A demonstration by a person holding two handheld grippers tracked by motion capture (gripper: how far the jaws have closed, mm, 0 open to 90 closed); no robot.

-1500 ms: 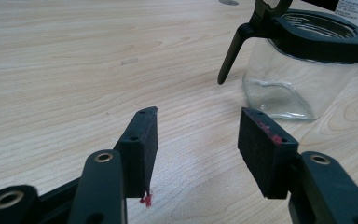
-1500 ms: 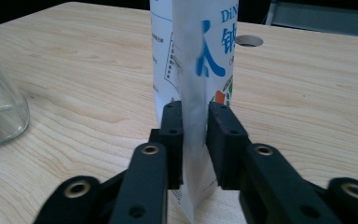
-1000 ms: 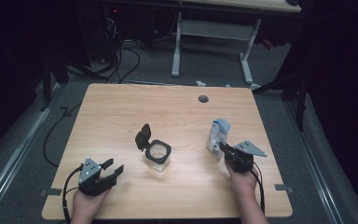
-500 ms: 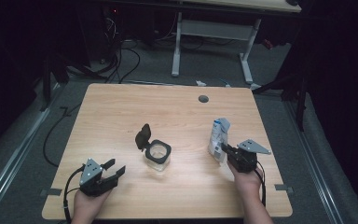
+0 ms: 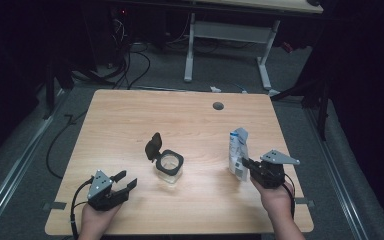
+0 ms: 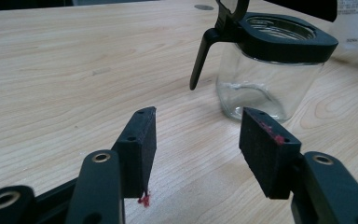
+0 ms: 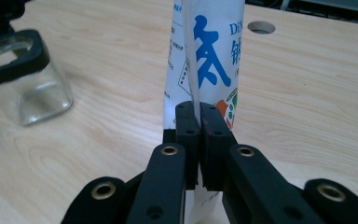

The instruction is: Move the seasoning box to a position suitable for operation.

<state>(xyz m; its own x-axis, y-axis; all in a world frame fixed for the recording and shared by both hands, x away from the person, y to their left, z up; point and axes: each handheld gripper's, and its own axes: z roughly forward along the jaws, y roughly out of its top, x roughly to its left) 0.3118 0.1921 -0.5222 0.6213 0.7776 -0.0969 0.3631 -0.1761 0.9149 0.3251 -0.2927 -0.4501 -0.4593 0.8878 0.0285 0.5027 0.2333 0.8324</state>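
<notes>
A clear glass jar point(image 5: 169, 168) with a black square rim and its black lid flipped up stands near the middle of the wooden table point(image 5: 130, 120); the jar point(image 6: 266, 70) looks empty in the left gripper view. My right gripper point(image 5: 245, 163) is shut on a white pouch with blue print point(image 5: 238, 152), pinching the pouch point(image 7: 209, 56) near its lower part and holding it upright above the table, right of the jar point(image 7: 21, 79). My left gripper point(image 5: 126, 180) rests open near the front left edge, its pads point(image 6: 142, 144) apart with nothing between them.
A round cable hole point(image 5: 218, 105) lies at the table's far side. Beyond the table are a white desk frame point(image 5: 227, 37) and cables on the dark floor point(image 5: 130, 60).
My right gripper has risen a little with the pouch in it, drifting slightly right. The left gripper and the jar have kept still.
</notes>
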